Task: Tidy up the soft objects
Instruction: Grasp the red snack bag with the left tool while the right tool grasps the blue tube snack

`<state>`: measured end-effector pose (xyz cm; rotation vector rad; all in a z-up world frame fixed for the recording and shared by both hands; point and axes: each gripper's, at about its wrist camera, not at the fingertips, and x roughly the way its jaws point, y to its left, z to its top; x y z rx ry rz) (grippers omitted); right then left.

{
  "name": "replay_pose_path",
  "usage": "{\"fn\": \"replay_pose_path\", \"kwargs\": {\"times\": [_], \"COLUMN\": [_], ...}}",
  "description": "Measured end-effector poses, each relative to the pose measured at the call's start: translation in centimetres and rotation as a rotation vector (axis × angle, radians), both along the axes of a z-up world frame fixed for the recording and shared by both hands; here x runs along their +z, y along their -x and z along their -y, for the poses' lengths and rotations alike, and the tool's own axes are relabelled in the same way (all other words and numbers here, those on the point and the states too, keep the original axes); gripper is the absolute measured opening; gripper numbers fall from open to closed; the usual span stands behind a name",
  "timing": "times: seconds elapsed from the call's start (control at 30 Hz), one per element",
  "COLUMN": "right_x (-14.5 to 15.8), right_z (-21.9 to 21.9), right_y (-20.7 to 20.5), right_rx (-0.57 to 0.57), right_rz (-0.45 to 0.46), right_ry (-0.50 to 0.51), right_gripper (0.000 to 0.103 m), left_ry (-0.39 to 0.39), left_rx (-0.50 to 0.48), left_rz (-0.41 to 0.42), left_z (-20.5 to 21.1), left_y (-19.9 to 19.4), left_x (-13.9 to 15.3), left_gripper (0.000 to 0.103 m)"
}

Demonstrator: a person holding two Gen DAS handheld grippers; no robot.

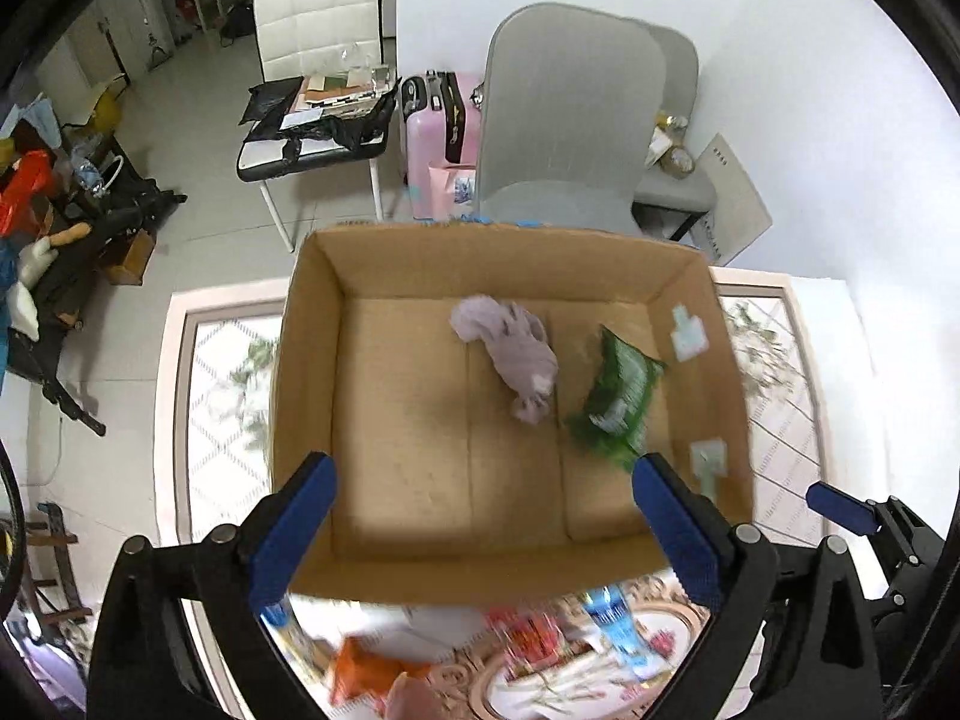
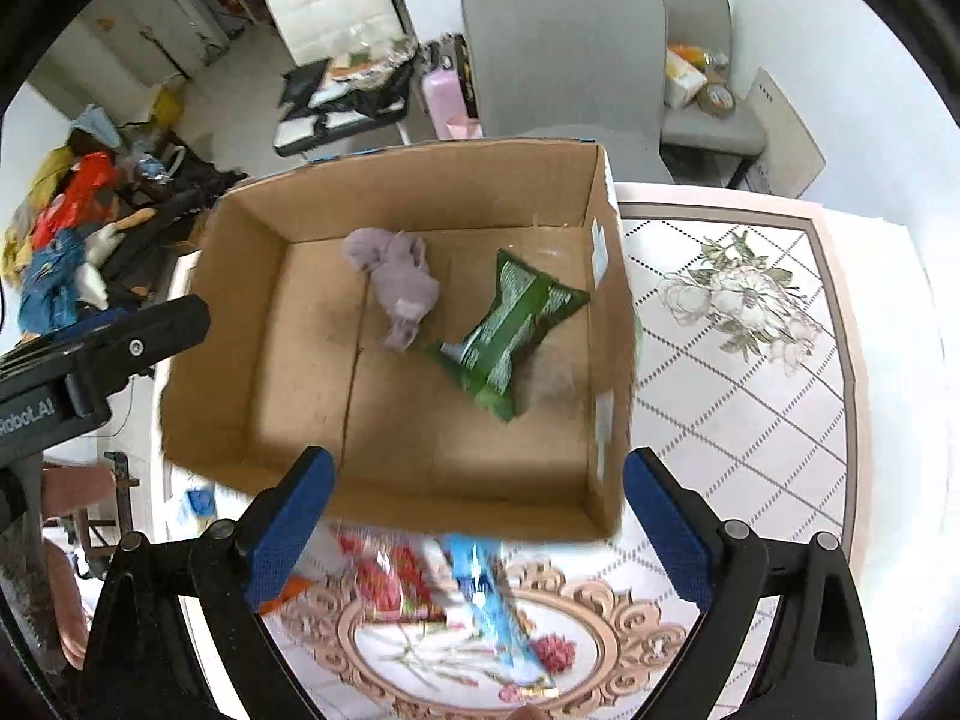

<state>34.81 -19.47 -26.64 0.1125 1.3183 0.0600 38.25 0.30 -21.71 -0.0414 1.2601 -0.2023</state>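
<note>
An open cardboard box (image 1: 408,420) (image 2: 288,372) stands on the patterned table. Inside lie a crumpled lilac cloth (image 1: 510,348) (image 2: 399,282) and a green packet (image 1: 618,396) (image 2: 510,324). My left gripper (image 1: 480,516) is open and empty above the box's near wall. My right gripper (image 2: 474,516) is open and empty over the box's near edge. On the table in front of the box lie a blue packet (image 2: 492,600) (image 1: 618,624), a red packet (image 2: 384,576) (image 1: 528,630) and an orange packet (image 1: 360,672), all blurred.
Grey chairs (image 1: 570,120) (image 2: 564,42) stand behind the table, with a pink suitcase (image 1: 438,138) and a white chair (image 1: 318,60) beyond. Clutter lies on the floor at left (image 2: 66,240). The left gripper's body (image 2: 90,360) shows at the right view's left edge.
</note>
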Motion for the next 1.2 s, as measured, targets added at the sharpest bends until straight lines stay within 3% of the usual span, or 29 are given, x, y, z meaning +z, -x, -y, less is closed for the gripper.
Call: {"fn": "replay_pose_path", "kwargs": {"times": [0.17, 0.27, 0.43, 0.5, 0.57, 0.73, 0.9, 0.97, 1.07, 1.2], "right_x": [-1.2, -4.6, -11.8, -13.7, -15.3, -17.9, -18.6, -18.6, -18.1, -17.8], "right_z": [0.3, 0.4, 0.7, 0.8, 0.8, 0.8, 0.6, 0.7, 0.2, 1.4], "right_y": [5.7, 8.4, 10.4, 10.6, 10.5, 10.8, 11.0, 11.0, 11.0, 11.5], "right_rx": [0.045, 0.062, 0.057, 0.051, 0.038, 0.047, 0.043, 0.032, 0.033, 0.012], "right_rz": [-0.050, -0.130, -0.278, -0.304, -0.343, -0.394, -0.388, -0.388, -0.377, -0.390], "right_ry": [-0.031, -0.029, -0.064, -0.067, -0.086, -0.078, -0.051, -0.031, 0.021, 0.004], "right_gripper": [0.098, 0.099, 0.098, 0.083, 0.077, 0.073, 0.061, 0.059, 0.044, 0.032], "left_ry": [-0.071, -0.064, -0.003, 0.012, 0.001, 0.058, 0.034, 0.028, -0.001, -0.023], "left_rx": [0.031, 0.039, 0.066, 0.072, 0.064, 0.091, 0.138, 0.140, 0.120, 0.109], "left_rz": [0.008, -0.076, -0.312, -0.367, -0.399, -0.520, -0.492, -0.485, -0.480, -0.479], "left_z": [-0.1, 0.4, 1.2, 1.5, 2.2, 3.5, 4.0, 4.0, 4.0, 4.0], "left_y": [5.8, 8.6, 10.5, 10.5, 10.3, 9.2, 8.7, 8.7, 9.1, 10.6], "left_x": [-0.5, -3.3, -11.2, -13.6, -15.5, -19.6, -20.2, -20.1, -20.2, -20.4], "left_gripper": [0.100, 0.101, 0.098, 0.092, 0.089, 0.089, 0.088, 0.078, 0.061, 0.049]}}
